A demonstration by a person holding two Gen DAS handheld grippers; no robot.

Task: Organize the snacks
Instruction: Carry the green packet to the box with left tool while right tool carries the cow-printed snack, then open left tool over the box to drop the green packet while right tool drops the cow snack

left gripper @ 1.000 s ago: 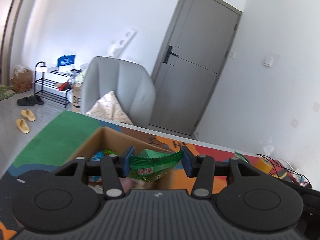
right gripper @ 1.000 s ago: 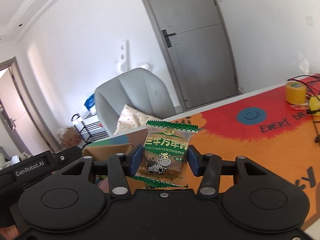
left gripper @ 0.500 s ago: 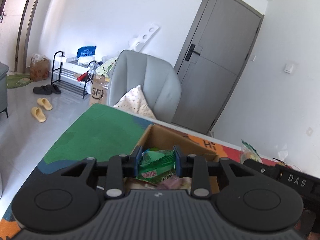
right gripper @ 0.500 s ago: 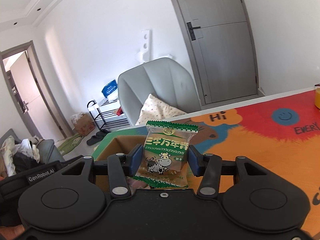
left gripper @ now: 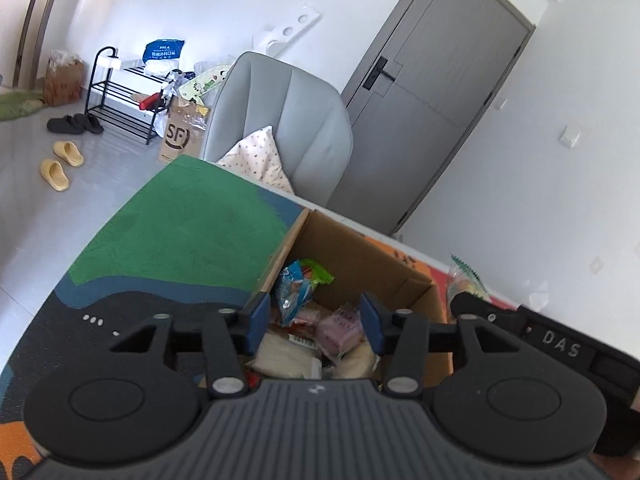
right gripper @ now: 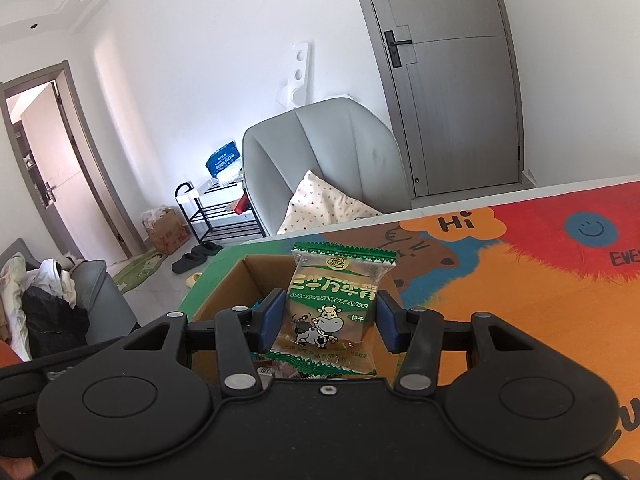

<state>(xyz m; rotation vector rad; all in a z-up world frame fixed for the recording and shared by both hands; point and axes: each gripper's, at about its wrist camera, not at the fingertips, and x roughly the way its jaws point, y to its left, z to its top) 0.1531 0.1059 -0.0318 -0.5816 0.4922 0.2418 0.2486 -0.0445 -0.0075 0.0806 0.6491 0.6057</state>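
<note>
Snacks were going into the cardboard box [left gripper: 352, 252] one packet at a time, and you were midway through that. Your left claw [left gripper: 316, 322] hung over the box with its jaws just opened and nothing between them; the green packet it had carried was gone from them. Your right claw [right gripper: 328, 322] pinched a biscuit packet [right gripper: 334, 304] by its two side edges, upright, just above the box's near rim. By my reading, the next move called for carrying that packet over the open box and spreading the jaws so it dropped among the rest.

The packet was a flat pillow of crinkly clear film with green zigzag seals and a cartoon cow. Inside the box lay a loose heap of soft wrappers, blue, green and pink. The box was plain brown corrugated board, standing on the table's [right gripper: 520, 280] bright printed mat.
</note>
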